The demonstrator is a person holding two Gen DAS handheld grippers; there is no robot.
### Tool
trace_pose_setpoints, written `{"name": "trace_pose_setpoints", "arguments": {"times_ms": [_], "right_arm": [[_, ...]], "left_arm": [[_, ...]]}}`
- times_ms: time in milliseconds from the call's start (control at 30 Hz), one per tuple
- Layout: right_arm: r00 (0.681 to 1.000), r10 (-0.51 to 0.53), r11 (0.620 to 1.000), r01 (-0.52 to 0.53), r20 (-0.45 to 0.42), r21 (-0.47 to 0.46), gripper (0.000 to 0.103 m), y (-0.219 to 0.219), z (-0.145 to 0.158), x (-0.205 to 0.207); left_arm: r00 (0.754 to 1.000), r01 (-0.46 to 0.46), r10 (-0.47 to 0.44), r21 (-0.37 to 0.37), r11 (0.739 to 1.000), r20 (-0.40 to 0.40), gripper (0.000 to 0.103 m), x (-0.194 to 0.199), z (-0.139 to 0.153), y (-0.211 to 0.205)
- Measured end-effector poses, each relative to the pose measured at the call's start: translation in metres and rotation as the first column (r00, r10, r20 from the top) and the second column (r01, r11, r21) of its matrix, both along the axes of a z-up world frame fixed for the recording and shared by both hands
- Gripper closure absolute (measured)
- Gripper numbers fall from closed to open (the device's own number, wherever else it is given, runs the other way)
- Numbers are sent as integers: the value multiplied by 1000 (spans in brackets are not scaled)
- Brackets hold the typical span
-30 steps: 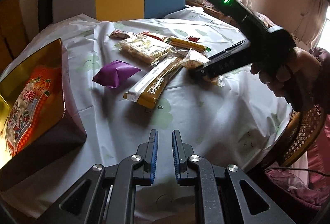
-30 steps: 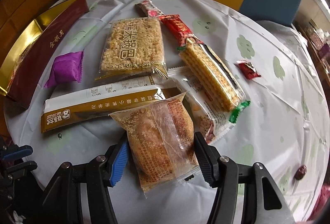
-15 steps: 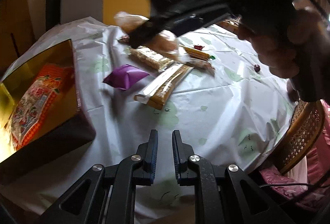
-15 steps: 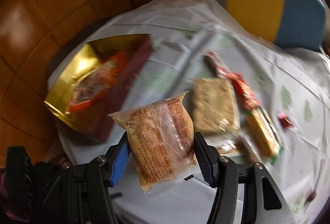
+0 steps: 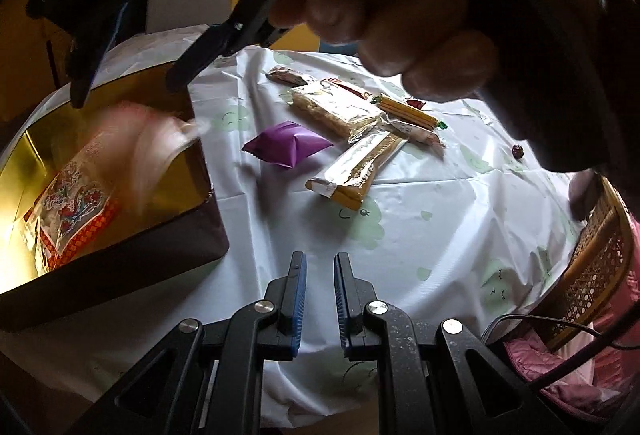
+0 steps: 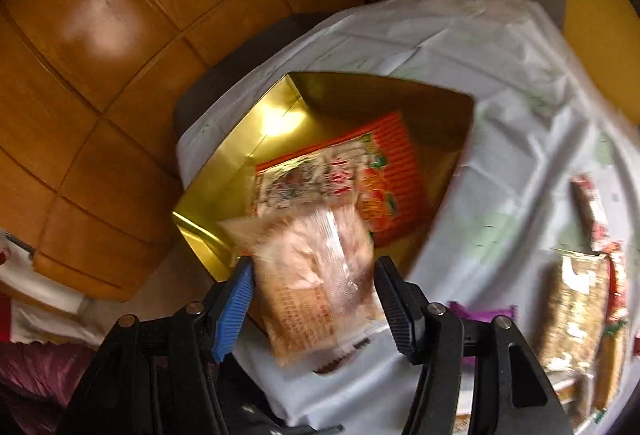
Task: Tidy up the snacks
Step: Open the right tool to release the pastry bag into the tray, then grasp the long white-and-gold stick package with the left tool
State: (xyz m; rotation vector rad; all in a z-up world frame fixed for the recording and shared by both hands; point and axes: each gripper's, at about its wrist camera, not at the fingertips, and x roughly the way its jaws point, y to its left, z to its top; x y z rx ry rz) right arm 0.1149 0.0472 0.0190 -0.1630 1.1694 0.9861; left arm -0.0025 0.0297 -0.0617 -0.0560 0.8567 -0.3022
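Observation:
My right gripper [image 6: 314, 293] hangs over the near edge of the gold box [image 6: 224, 171], jaws spread. The clear-wrapped sesame cake [image 6: 316, 275] sits blurred between the jaws; in the left wrist view it [image 5: 154, 151] is a blur below the right gripper [image 5: 128, 85], over the box [image 5: 176, 175]. I cannot tell whether the jaws still touch it. An orange-and-white snack pack [image 6: 340, 175] lies in the box. My left gripper [image 5: 320, 287] is nearly shut and empty, low over the tablecloth. A purple packet [image 5: 286, 149], a gold-and-white bar [image 5: 360, 167] and a rice cracker pack [image 5: 336, 111] lie on the table.
The round table has a white cloth [image 5: 400, 235]. More snack bars [image 5: 408, 113] lie behind the cracker pack, and a small dark candy [image 5: 517, 151] to the right. A wicker chair [image 5: 592, 255] stands at the right edge. Wooden wall panels [image 6: 120, 75] are behind the box.
My right gripper lifted the sesame cake off the table and swung it left until it is over the gold box. The left gripper stayed low and nearly shut.

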Motion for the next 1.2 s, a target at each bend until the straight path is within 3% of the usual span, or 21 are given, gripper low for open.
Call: {"name": "trace_pose_setpoints", "arguments": {"times_ms": [167,400,467,800,1033,1200], "right_arm": [[998,-60,998,60,-2,-1,37,-11,-4,7],[974,-224,974,225,35,-11,36,-85,-3,14],[958,-284,958,286,44,-20,36,-113,-6,15],[870,-484,866,492,93,-93,36,-232,-24,9],[782,-610,769,623,131,-144,36,-292,-34,11],[742,-659,738,670,124,-81,36,-304,-25,16]], "left_arm": [[1000,-2,2,0,1000,-12,89,1,-3,0],[1000,13,-13,23,1000,-10,85,-1,-3,-7],[1000,17,-17,29,999,-10,81,-1,-3,-8],[999,37,-36,55,998,-28,80,11,4,-18],[994,109,-107,95,989,-26,58,42,19,-41],[984,177,-175,140,974,-25,53,71,22,-66]]}}
